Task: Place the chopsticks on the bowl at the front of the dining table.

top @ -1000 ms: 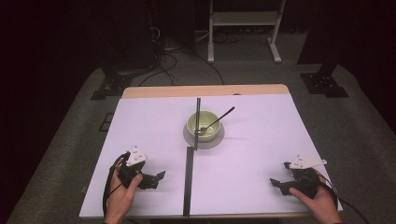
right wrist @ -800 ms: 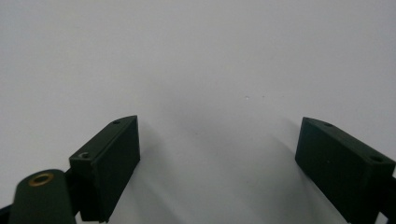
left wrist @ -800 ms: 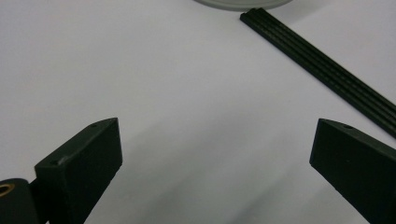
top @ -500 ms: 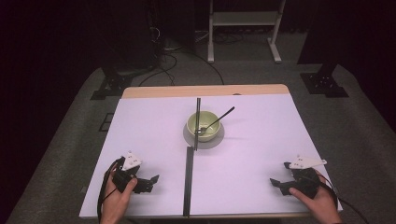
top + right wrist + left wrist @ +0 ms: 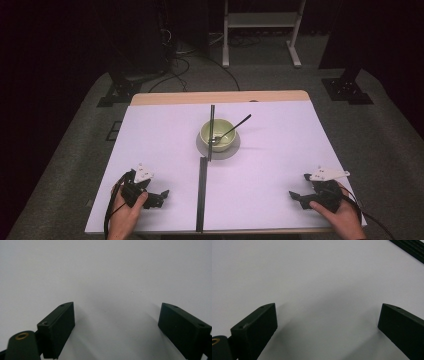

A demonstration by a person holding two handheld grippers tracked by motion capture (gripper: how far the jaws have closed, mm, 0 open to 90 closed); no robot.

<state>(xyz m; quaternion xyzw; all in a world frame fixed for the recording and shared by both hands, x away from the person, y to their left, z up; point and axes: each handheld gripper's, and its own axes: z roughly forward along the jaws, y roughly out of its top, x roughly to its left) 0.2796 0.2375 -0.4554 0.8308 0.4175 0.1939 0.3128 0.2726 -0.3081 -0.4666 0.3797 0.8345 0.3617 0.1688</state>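
A pale green bowl stands on a grey saucer at the table's middle, with a dark spoon leaning in it, handle up to the right. My left gripper rests low on the white table near the front left, held by a hand; its jaws stand wide apart over bare white surface. My right gripper lies near the front right corner, also in a hand, open with nothing between its fingers.
A thin black strip runs down the table's centre line from the back edge past the bowl to the front edge; its corner shows in the left gripper view. A wooden band borders the far edge. Dark floor, cables and stands surround the table.
My left gripper has drawn back toward the front edge and slightly left. The right gripper, bowl and spoon have stayed put.
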